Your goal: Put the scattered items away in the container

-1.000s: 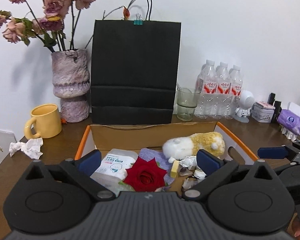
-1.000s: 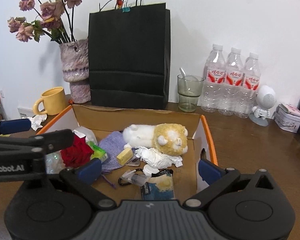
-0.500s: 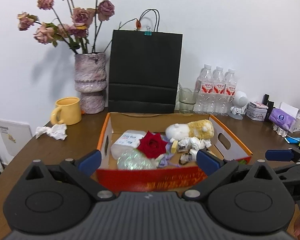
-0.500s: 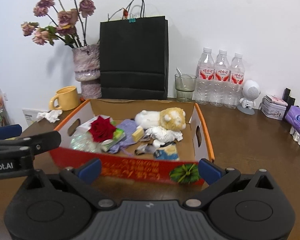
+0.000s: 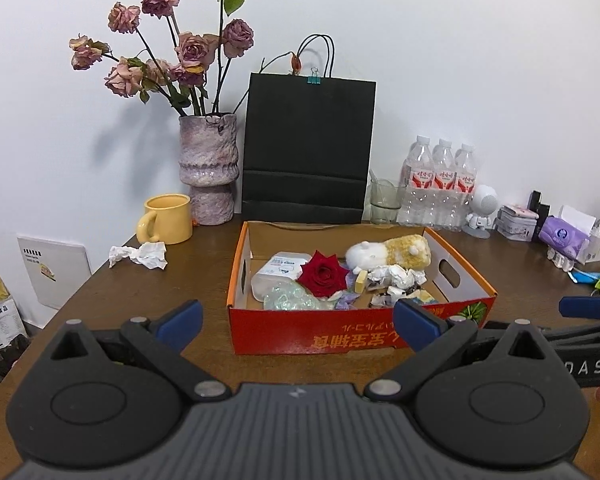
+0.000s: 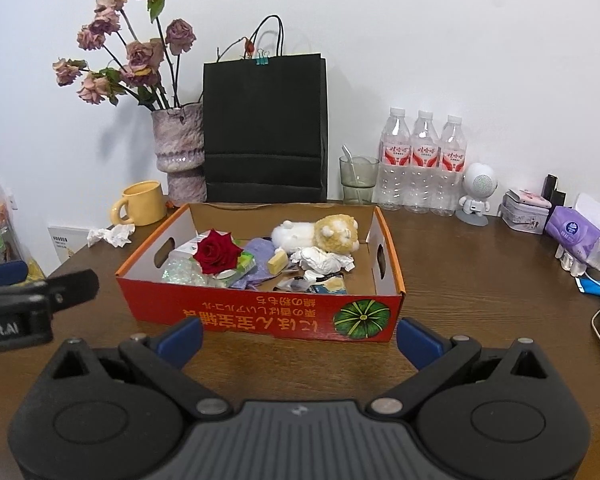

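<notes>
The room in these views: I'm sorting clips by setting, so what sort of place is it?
Probably a home or small office desk against a white wall. A vase of dried roses, a yellow mug, three water bottles and a tissue pack stand around the cardboard box on the wooden table.

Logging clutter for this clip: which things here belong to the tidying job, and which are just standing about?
Job:
- cardboard box, holding red rose, plush toy, wipes pack
- crumpled tissue, on the table outside the box
- left gripper and right gripper, both open, empty

Standing about:
- yellow mug
- vase
- black bag
- water bottles
</notes>
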A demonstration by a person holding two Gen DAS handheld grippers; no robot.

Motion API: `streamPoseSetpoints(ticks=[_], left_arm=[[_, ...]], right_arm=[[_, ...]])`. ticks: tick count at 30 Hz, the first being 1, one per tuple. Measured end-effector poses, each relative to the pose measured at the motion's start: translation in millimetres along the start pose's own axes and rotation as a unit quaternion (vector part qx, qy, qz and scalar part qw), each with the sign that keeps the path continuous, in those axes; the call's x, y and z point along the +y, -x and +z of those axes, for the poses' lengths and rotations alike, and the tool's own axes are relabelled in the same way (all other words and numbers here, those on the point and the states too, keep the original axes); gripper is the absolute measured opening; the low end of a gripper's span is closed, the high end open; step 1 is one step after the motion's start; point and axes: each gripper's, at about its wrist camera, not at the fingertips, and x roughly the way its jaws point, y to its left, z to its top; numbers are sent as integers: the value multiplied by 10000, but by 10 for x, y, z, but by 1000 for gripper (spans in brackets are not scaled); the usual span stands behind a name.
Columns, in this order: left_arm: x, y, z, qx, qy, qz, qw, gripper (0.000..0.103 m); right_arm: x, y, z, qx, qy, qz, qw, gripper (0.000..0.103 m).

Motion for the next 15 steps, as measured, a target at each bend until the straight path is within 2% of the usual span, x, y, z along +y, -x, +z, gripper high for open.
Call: streamPoseSetpoints(ticks=[15], left_arm=[[-91,28,-85,86,-86,-121,9999,103]], right_arm=[[-36,110,-26,-16,-65,-56,10000,103]])
